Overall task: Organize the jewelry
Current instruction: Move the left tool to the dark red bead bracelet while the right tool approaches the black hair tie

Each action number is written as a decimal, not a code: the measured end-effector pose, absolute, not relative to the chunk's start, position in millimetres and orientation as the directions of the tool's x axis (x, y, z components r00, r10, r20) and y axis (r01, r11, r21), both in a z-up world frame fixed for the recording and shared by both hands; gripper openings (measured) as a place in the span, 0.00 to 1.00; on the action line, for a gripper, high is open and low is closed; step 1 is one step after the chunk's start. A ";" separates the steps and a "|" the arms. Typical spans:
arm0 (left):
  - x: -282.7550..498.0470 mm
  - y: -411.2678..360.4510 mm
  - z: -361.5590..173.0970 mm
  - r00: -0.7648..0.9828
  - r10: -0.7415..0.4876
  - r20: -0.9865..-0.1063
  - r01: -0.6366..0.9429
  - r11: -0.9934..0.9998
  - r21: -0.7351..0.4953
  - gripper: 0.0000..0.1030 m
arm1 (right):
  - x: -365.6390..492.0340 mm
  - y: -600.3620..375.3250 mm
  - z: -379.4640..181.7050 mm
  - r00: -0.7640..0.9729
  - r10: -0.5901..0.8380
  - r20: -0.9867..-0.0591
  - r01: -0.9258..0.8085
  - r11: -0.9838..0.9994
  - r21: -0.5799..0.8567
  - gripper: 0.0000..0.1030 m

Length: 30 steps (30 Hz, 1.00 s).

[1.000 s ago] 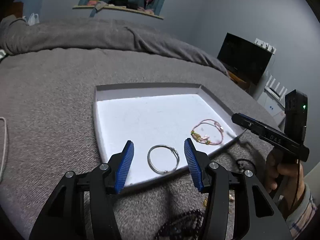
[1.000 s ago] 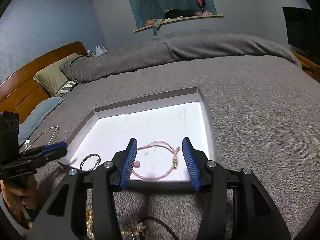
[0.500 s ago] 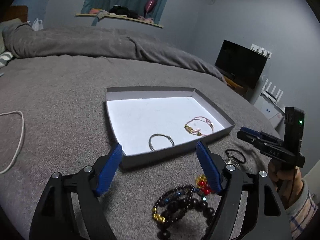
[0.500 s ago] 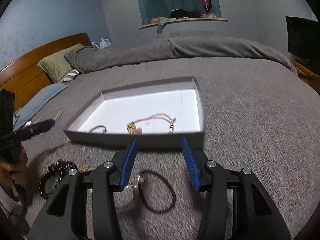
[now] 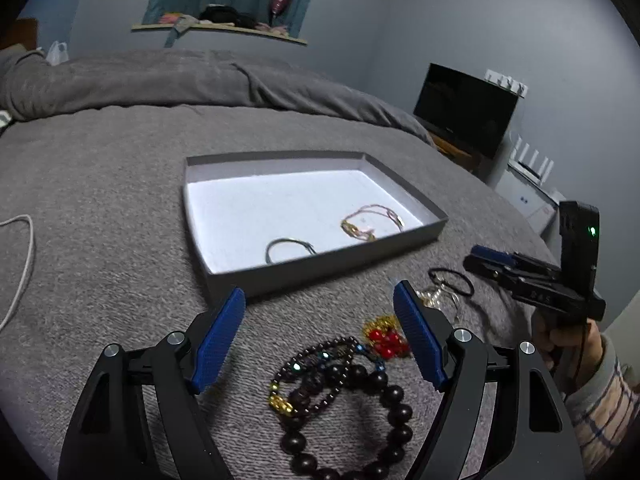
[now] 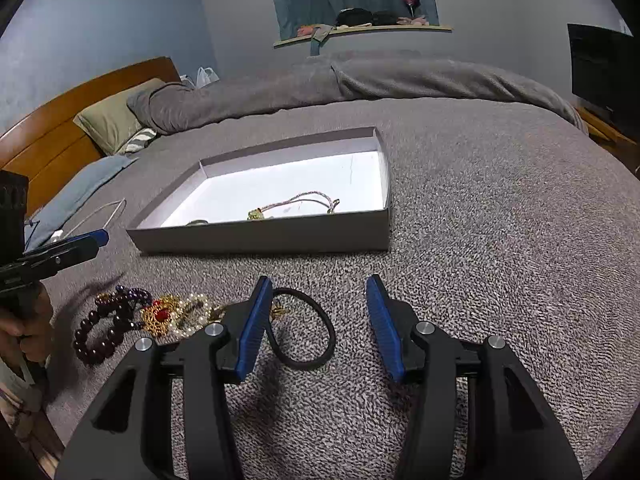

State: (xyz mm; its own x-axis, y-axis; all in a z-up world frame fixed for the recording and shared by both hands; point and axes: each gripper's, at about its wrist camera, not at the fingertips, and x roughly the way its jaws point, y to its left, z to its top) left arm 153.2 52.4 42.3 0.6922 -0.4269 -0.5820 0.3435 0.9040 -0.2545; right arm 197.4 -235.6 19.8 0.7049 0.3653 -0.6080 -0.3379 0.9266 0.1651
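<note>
A shallow grey box [image 5: 320, 268] with a white floor lies on the grey bed and holds a silver ring bracelet [image 5: 289, 248] and a pink cord bracelet [image 5: 372, 222]. The box also shows in the right wrist view [image 6: 264, 236]. Near the bed's front edge lies a heap of jewelry: a dark bead bracelet [image 5: 352, 420], a red and gold piece [image 5: 384, 338], a pearl piece [image 6: 192, 316] and a black cord loop [image 6: 304, 332]. My left gripper [image 5: 320, 344] is open and empty above the beads. My right gripper [image 6: 316, 320] is open and empty over the black loop.
A grey duvet [image 6: 360, 80] is bunched along the bed's far side, with pillows [image 6: 108, 128] and a wooden headboard [image 6: 60, 120]. A white cable [image 5: 20, 264] lies on the bed to the left. A black screen [image 5: 464, 108] stands beyond the bed.
Both grippers have drawn back from over the box toward the bed's front edge. The loose jewelry heap has come into view under them. The left jaws stand wider apart.
</note>
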 end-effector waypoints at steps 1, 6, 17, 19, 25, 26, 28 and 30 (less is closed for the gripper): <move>151.5 51.9 41.5 0.690 -0.429 -0.584 0.347 0.903 -0.253 0.75 | 197.1 -235.4 19.1 0.703 0.365 -0.611 -0.340 0.926 0.161 0.48; 139.6 49.5 34.3 0.660 -0.441 -0.608 0.386 0.894 -0.230 0.75 | 195.4 -237.7 17.4 0.701 0.360 -0.615 -0.343 0.927 0.152 0.50; 118.2 45.7 23.5 0.668 -0.407 -0.623 0.443 0.890 -0.107 0.66 | 195.1 -237.8 18.7 0.708 0.358 -0.609 -0.344 0.928 0.146 0.60; 115.6 45.9 22.9 0.668 -0.406 -0.623 0.450 0.888 -0.096 0.65 | 195.2 -238.3 18.7 0.709 0.357 -0.608 -0.342 0.928 0.147 0.60; 116.6 44.5 14.4 0.649 -0.394 -0.651 0.453 0.887 -0.085 0.55 | 195.4 -237.4 18.6 0.709 0.358 -0.608 -0.343 0.928 0.146 0.68; 117.0 44.0 13.5 0.646 -0.392 -0.655 0.453 0.887 -0.084 0.55 | 195.3 -237.0 18.9 0.709 0.359 -0.607 -0.345 0.927 0.146 0.68; 117.2 42.6 12.6 0.644 -0.388 -0.660 0.455 0.887 -0.078 0.49 | 195.2 -236.6 18.7 0.709 0.359 -0.608 -0.346 0.927 0.144 0.68; 118.1 42.4 11.6 0.648 -0.372 -0.665 0.446 0.893 -0.066 0.39 | 195.2 -237.0 18.4 0.708 0.359 -0.608 -0.345 0.927 0.146 0.68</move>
State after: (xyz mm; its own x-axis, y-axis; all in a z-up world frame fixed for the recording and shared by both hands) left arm 118.1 42.4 11.6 0.6476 -0.3722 -0.6649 0.4456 0.8928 -0.0657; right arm 195.2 -237.0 18.4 0.7080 0.3594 -0.6080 -0.3448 0.9272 0.1465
